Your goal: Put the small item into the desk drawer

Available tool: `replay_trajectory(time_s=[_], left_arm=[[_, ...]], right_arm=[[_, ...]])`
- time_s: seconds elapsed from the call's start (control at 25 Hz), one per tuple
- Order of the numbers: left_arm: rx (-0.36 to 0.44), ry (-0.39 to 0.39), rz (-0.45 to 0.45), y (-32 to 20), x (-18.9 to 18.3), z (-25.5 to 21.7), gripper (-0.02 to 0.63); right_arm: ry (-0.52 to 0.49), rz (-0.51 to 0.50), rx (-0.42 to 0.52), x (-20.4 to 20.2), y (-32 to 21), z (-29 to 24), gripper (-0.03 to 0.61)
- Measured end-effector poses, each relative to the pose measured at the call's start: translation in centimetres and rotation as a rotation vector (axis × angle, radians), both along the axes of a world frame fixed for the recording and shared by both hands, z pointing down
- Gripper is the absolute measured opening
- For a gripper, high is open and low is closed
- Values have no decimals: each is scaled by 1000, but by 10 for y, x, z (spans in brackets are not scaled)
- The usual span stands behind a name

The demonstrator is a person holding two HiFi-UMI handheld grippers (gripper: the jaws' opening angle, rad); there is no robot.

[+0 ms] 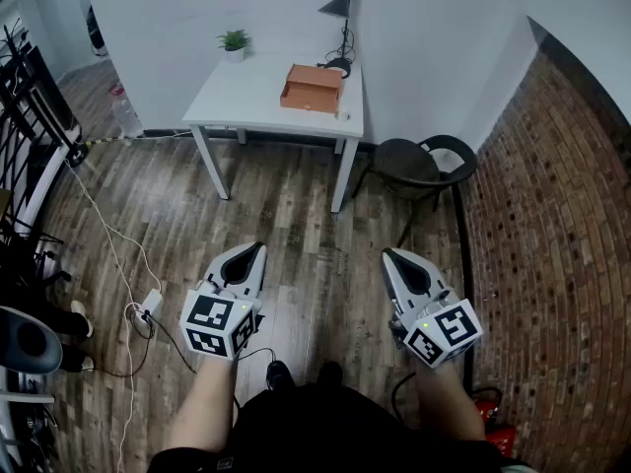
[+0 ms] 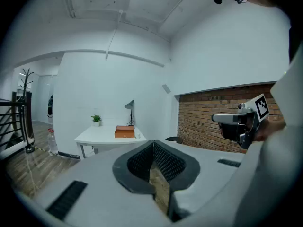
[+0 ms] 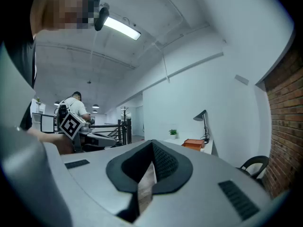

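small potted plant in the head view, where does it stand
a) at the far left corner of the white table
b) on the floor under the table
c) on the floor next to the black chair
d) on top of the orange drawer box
a: the potted plant stands at the far left corner of the white table, apart from the orange drawer box.

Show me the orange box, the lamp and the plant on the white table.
orange box (image 1: 315,79), head view, on its flat top.
lamp (image 1: 342,1), head view, on its dark shade.
plant (image 1: 234,38), head view, on its green leaves.
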State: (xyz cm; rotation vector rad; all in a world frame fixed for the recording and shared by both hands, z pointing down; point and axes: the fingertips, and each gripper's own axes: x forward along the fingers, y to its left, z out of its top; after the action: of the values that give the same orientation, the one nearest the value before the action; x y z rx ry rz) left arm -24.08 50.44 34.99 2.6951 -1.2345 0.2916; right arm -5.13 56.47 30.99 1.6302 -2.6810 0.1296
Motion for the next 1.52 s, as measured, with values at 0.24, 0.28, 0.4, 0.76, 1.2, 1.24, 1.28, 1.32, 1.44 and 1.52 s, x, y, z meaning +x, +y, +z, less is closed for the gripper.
replay_trajectory(time_s=[0.24,0.28,0.4,0.76,1.2,1.24,1.28,1.32,1.44,1.52], left_arm=[[-12,6,-11,11,8,3,12],[-16,12,-13,13,8,4,12],[-27,29,-20,17,11,6,12],[-38,47,-26,28,40,4,12],[-1,34,6,42,85,-6,12],[-1,33,12,41,88,-6,12],[-2,31,18,39,91,-6,12],[-3,31,24,37,94,-6,12],[-3,34,44,29,103,-4,12],[-2,37,54,21,107,-2,12]], right_arm=[[2,-9,7,9,6,-2,2],[2,-7,7,11,7,-2,2],[0,1,5,20,10,-1,2],[-64,28,18,58,28,-3,3],[-82,38,-22,90,52,13,3],[-82,41,-22,92,51,13,3],[-81,44,-21,95,50,13,3],[-81,48,-23,97,50,13,3],[-73,59,-38,104,45,19,3],[-68,66,-50,107,38,23,3]])
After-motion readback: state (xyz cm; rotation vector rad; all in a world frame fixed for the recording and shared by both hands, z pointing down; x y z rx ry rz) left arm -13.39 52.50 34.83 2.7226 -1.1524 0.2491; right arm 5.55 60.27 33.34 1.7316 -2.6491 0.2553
